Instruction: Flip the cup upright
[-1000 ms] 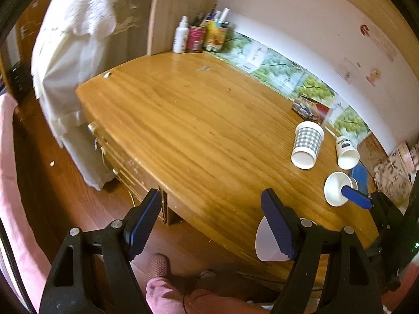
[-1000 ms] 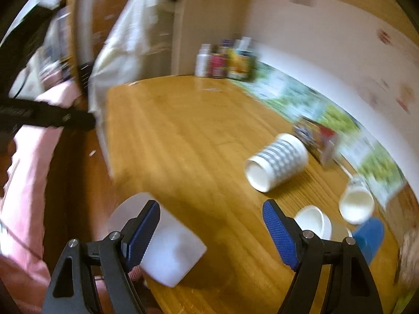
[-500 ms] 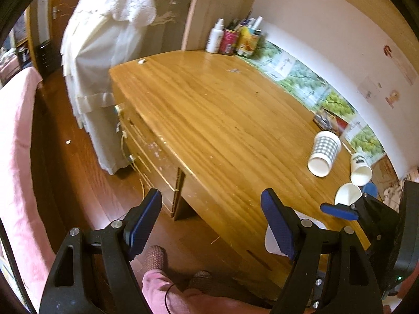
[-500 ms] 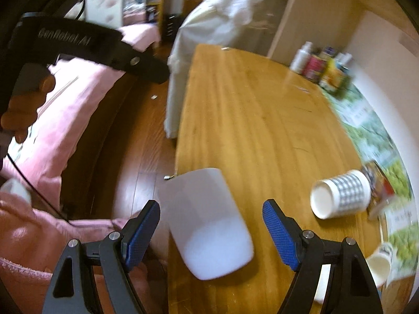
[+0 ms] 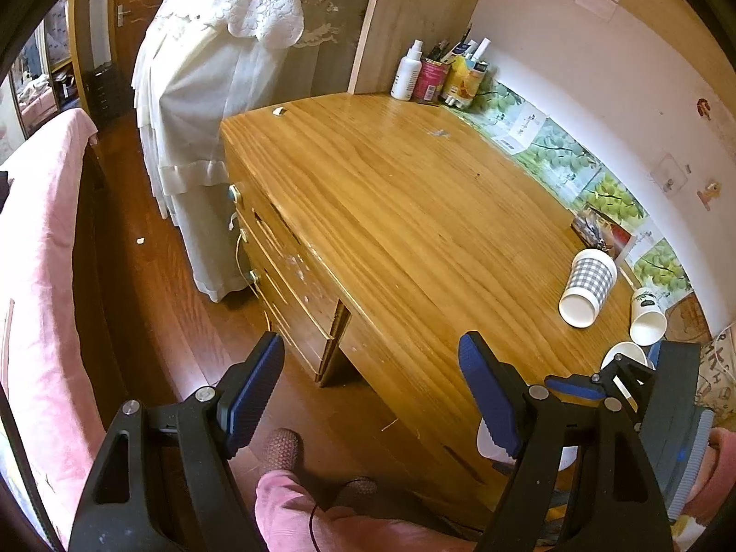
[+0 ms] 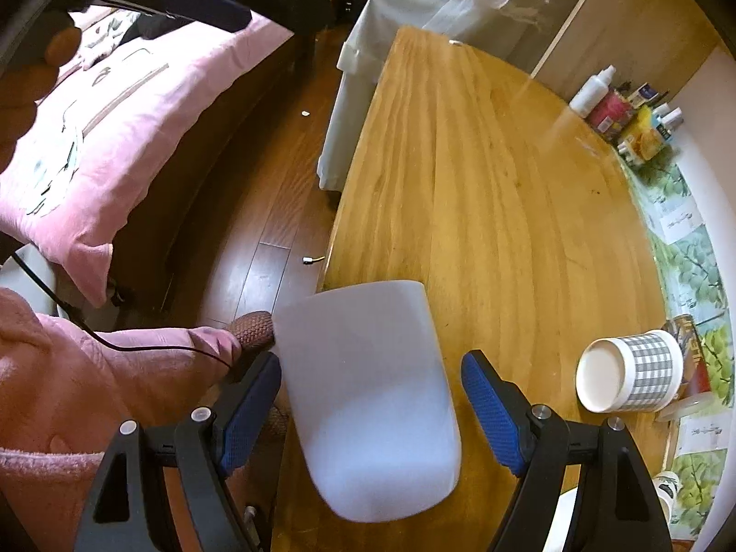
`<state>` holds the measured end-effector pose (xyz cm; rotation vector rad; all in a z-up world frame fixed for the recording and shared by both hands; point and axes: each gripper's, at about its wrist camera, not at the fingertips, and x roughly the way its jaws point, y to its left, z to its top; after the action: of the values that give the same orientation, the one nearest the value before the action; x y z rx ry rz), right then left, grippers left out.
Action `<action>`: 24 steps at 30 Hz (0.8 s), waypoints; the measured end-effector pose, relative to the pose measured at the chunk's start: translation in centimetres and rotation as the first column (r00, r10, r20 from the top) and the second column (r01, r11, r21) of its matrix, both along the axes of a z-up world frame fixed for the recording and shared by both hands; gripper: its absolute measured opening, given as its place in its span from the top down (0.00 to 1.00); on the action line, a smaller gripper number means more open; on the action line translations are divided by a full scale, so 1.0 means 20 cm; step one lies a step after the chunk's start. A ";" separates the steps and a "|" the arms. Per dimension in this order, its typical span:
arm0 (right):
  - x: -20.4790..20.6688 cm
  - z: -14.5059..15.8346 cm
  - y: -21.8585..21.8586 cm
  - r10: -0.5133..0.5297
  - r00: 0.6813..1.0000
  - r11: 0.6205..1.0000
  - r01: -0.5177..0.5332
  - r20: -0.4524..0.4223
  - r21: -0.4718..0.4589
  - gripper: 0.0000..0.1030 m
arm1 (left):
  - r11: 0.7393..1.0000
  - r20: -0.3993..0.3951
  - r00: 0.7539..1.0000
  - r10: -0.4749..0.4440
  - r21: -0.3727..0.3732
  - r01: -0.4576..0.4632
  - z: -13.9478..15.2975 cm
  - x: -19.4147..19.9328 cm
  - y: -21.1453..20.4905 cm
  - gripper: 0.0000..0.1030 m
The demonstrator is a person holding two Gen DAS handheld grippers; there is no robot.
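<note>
A frosted white plastic cup (image 6: pixel 372 395) lies on its side at the near edge of the wooden desk (image 6: pixel 497 193). My right gripper (image 6: pixel 371 407) is open, its blue pads on either side of the cup; whether they touch it I cannot tell. In the left wrist view a small part of the cup (image 5: pixel 487 441) shows behind my right finger pad. My left gripper (image 5: pixel 370 393) is open and empty, held off the desk's front edge above the floor. The right gripper's body (image 5: pixel 644 395) shows at the lower right of that view.
A grey checked paper cup (image 5: pixel 586 287) (image 6: pixel 630 370) lies on its side near the wall. Two more white cups (image 5: pixel 647 317) lie beside it. Bottles and tins (image 5: pixel 437 76) stand at the far corner. A pink bed (image 6: pixel 115 106) and a white draped cloth (image 5: pixel 207 92) stand left of the desk.
The right gripper has closed in on the white cup, which now lies between its pads. The left gripper has drawn back and turned left, off the desk.
</note>
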<state>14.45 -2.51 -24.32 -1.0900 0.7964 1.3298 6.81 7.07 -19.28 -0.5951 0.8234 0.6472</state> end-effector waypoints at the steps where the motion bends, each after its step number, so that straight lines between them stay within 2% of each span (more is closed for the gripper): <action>1: 0.01 0.00 0.00 -0.001 1.000 1.000 0.001 -0.006 0.000 0.21 | 1.000 -0.003 1.000 0.000 0.000 0.000 0.00 0.01 0.00 0.21; 7: 0.03 0.00 0.02 0.003 0.999 1.000 -0.003 -0.049 0.003 0.22 | 1.000 -0.018 1.000 -0.006 0.004 0.006 0.02 0.04 0.01 0.21; 10: 0.03 -0.01 0.02 0.007 0.998 1.000 -0.008 -0.055 -0.006 0.29 | 1.000 -0.024 1.000 -0.016 0.009 0.016 0.03 0.06 0.01 0.21; 16: 0.04 0.00 0.02 0.008 0.998 1.000 -0.008 -0.066 0.000 0.30 | 0.999 -0.029 0.999 -0.033 0.007 0.033 0.03 0.09 0.01 0.21; 24: 0.07 0.05 -0.02 -0.050 0.997 0.996 0.055 -0.064 0.072 0.31 | 0.997 -0.030 0.996 -0.079 0.007 0.079 0.04 0.13 0.00 0.21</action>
<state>15.95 -2.86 -23.35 -0.9680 0.8098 1.3437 9.34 7.09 -18.53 -0.5442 0.8678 0.5877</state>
